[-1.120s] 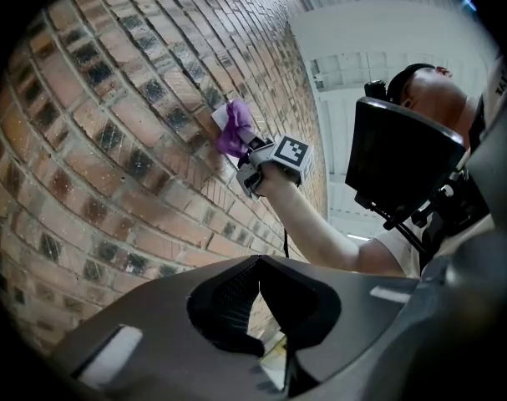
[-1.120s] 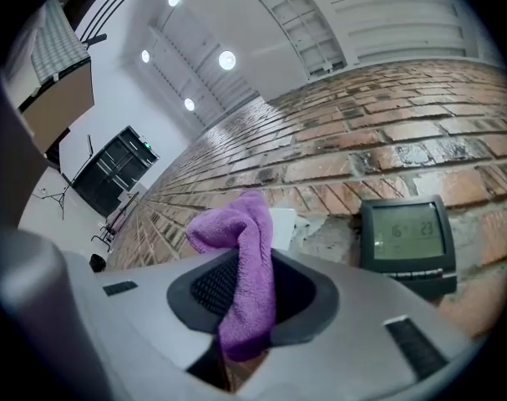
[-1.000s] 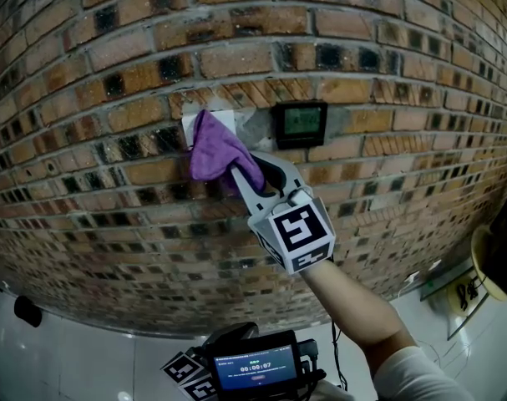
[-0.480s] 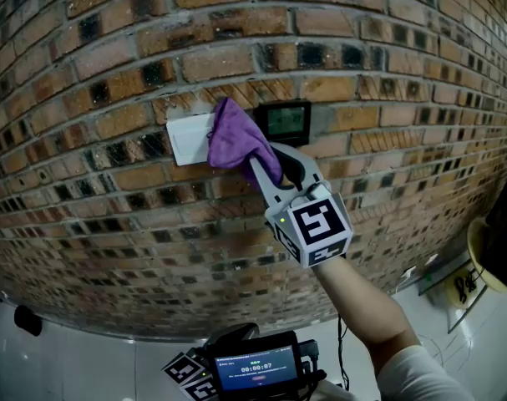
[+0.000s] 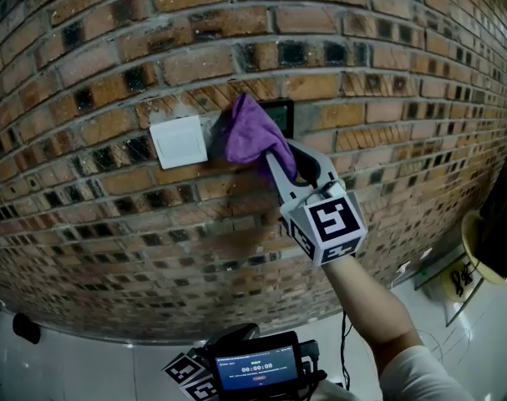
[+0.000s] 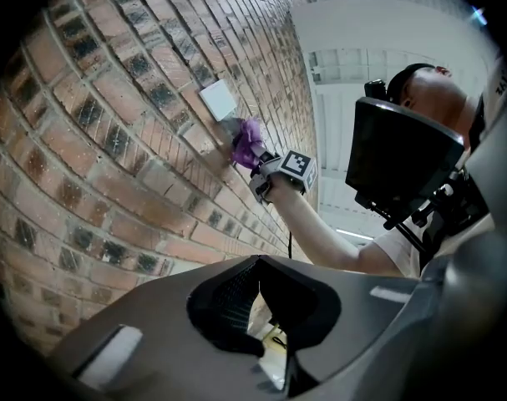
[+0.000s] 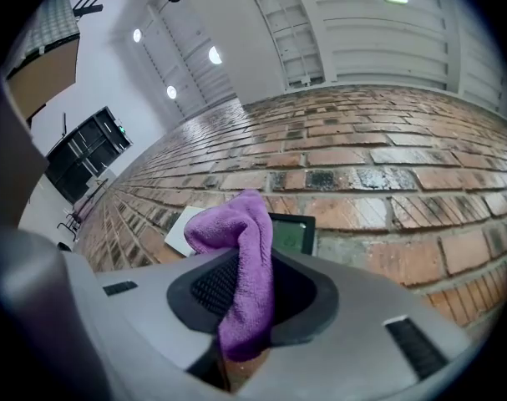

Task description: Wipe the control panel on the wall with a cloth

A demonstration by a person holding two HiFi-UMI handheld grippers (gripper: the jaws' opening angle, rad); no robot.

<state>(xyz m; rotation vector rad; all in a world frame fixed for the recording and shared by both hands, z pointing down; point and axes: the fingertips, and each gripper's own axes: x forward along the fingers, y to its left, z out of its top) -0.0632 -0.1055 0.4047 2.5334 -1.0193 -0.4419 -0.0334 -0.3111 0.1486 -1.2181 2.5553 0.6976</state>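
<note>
A purple cloth (image 5: 251,134) is pressed against the brick wall, clamped in my right gripper (image 5: 283,160), which is shut on it. The cloth covers most of the black control panel (image 5: 281,114); only the panel's right edge shows in the head view. In the right gripper view the cloth (image 7: 245,257) hangs between the jaws of that gripper (image 7: 251,297), and the panel's green screen (image 7: 291,236) shows just behind it. My left gripper (image 6: 260,307) is held low, away from the wall, its jaws together with nothing in them. Its marker cube (image 5: 189,369) shows at the head view's bottom edge.
A white switch plate (image 5: 179,141) sits on the brick wall (image 5: 111,224) just left of the cloth. A small screen device (image 5: 256,363) is at the bottom of the head view. A yellow object (image 5: 477,253) lies at the far right above the pale floor.
My right gripper has carried the cloth rightward along the wall, off the white switch plate and onto the control panel. The plate is now uncovered and the panel mostly hidden.
</note>
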